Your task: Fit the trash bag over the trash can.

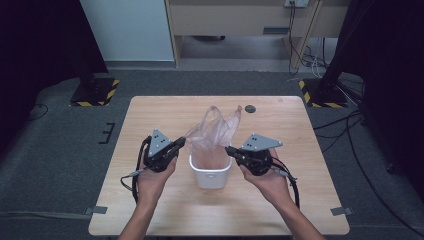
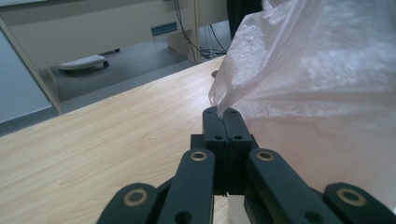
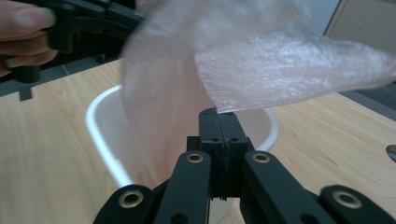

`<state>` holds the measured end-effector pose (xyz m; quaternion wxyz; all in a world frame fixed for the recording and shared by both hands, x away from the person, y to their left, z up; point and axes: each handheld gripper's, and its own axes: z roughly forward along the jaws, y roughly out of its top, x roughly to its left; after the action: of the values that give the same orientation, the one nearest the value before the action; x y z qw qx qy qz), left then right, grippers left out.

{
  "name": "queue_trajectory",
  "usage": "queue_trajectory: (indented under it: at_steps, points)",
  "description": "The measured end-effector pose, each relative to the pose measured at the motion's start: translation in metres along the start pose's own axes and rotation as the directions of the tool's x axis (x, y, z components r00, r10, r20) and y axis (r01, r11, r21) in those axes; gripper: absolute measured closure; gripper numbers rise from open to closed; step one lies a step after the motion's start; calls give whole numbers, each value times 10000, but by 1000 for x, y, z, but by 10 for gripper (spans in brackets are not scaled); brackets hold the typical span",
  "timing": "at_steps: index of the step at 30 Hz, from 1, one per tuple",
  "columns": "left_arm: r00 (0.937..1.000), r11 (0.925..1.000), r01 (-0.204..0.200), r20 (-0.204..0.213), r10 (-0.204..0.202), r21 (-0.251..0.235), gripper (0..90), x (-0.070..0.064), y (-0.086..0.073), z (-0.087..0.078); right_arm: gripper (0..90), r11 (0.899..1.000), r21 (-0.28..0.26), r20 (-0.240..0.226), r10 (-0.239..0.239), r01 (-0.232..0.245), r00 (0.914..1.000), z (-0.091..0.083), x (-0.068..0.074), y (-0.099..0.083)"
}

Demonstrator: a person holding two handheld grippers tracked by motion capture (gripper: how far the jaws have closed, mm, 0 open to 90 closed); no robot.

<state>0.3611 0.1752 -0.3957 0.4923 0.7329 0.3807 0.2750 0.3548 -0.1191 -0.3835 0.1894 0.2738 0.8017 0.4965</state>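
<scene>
Both claws are clamped on the plastic bag (image 1: 212,131): left gripper (image 1: 181,143), right gripper (image 1: 229,150). The bag sits in a white bin (image 1: 210,176) near the desk's (image 1: 150,115) middle.

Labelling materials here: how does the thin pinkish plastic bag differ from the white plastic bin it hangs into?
The thin pinkish plastic bag is translucent, crinkled and limp; the white plastic bin is opaque, smooth and rigid. The bag is held up by both grippers; the bin stands on the wooden table. Both are plastic.

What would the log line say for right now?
left gripper: shut on plastic bag edge | right gripper: shut on opposite edge | bag: hangs into white bin | bin: on table
</scene>
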Motion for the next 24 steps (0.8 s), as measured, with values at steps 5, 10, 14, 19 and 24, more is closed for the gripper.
queue_trajectory:
  at_steps: [5,10,14,19,24]
  points:
    - [9995,9996,280,-177,-279,13,900,10,0,4,900,9997,-140,155,-188,191,9997,-21,6,-9]
    - [9989,9995,307,-344,-305,60,900,12,-1,8,900,9994,-129,163,-304,306,9994,-37,9,-18]
    - [9982,9991,393,-457,-386,138,900,15,-4,12,900,9991,161,52,-388,388,9992,-42,11,-26]
    - [9978,9985,400,-541,-379,380,900,18,-9,20,900,9972,571,-5,-479,479,9989,-41,13,-41]
    - [9977,9970,511,-476,-483,585,900,17,-15,27,900,9939,989,-75,-492,497,9988,-35,12,-55]
